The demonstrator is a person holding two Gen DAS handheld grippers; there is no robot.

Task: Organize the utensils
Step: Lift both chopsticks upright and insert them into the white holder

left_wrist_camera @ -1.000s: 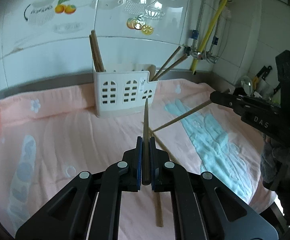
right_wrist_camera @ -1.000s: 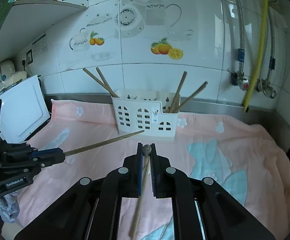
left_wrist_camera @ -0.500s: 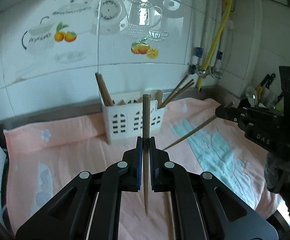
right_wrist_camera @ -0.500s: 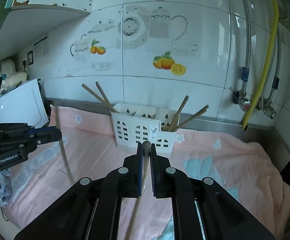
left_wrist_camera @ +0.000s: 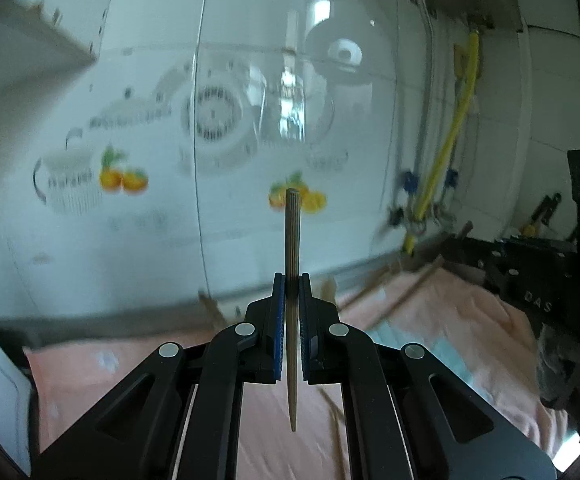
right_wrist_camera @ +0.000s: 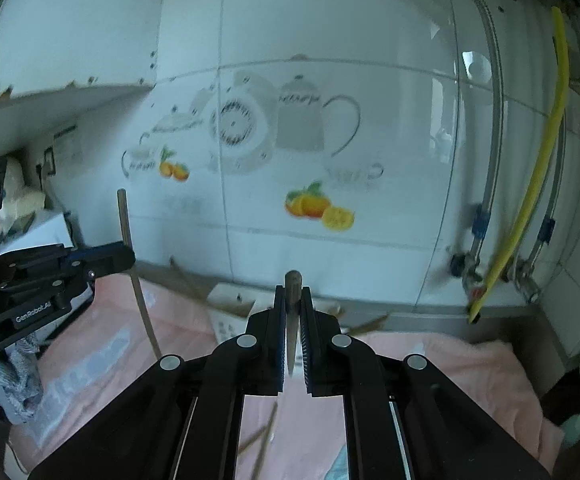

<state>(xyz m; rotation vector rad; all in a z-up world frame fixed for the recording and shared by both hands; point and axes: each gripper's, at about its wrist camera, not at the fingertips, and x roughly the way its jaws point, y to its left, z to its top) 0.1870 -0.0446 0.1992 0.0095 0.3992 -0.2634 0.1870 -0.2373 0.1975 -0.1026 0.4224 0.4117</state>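
Note:
My left gripper (left_wrist_camera: pixel 291 280) is shut on a brown chopstick (left_wrist_camera: pixel 292 232) that stands upright, thick end up and thin tip hanging below the jaws. In the right wrist view the left gripper (right_wrist_camera: pixel 124 258) shows at the left with that chopstick (right_wrist_camera: pixel 124 220). My right gripper (right_wrist_camera: pixel 293 292) is shut on a second chopstick (right_wrist_camera: pixel 293 278); only its blunt end shows above the pads. The white slotted holder (right_wrist_camera: pixel 230 304) with several chopsticks sits low behind the right jaws, mostly hidden. The right gripper (left_wrist_camera: pixel 529 276) appears blurred at the right of the left wrist view.
A pink towel (right_wrist_camera: pixel 449 360) covers the counter, with loose chopsticks (right_wrist_camera: pixel 268 432) lying on it below the jaws. The tiled wall with fruit decals (right_wrist_camera: pixel 313 204) stands close ahead. A yellow hose (right_wrist_camera: pixel 529 184) and valves hang at the right. A shelf (right_wrist_camera: pixel 50 100) juts out upper left.
Both grippers have risen with their chopsticks. The left chopstick swung from pointing forward to standing upright. The holder has sunk low in both views, which now face mostly wall.

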